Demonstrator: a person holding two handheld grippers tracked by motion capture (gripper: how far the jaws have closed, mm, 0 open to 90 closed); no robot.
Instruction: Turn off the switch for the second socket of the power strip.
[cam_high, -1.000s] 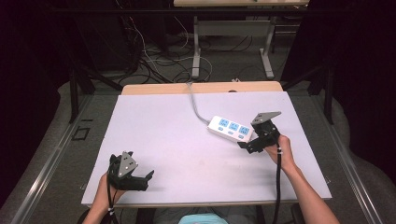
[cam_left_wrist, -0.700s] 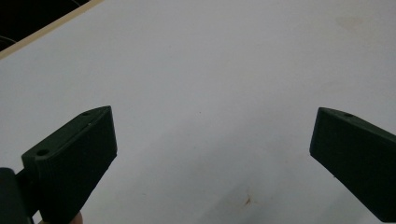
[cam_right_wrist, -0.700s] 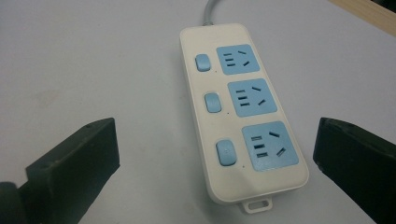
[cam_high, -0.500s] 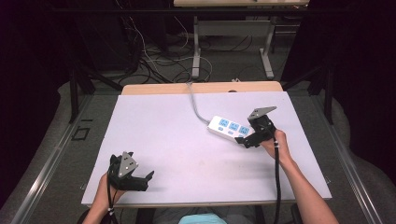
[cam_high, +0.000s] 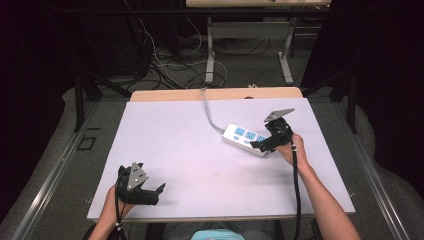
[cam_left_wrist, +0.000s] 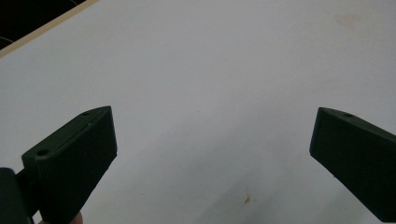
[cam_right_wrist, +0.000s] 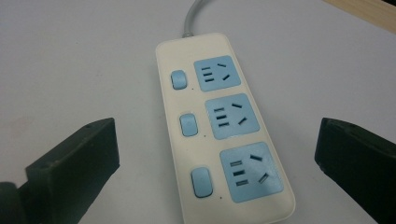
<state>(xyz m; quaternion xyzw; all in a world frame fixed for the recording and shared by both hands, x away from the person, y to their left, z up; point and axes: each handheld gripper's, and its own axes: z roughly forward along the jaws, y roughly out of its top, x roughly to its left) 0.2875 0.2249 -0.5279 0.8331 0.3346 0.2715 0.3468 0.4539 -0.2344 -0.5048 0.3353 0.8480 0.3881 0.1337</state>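
We see the power strip (cam_right_wrist: 224, 126) lying right of centre on the table (cam_high: 190, 145), its long axis running straight up the right gripper view between our right claw (cam_right_wrist: 217, 154)'s wide-spread jaws. Our left claw (cam_high: 145, 192), also wide and holding nothing, sits well apart at lower left.

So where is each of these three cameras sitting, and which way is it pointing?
High view: fixed above the person's side, facing forward and down on the white table; forearms, left gripper and right gripper show.
Left gripper view: rides the left gripper, looking down at bare table between its open black fingers.
Right gripper view: rides the right gripper, looking down at the power strip between its open fingers.
Shared: the power strip and its grey cord appear in both high and right gripper views.
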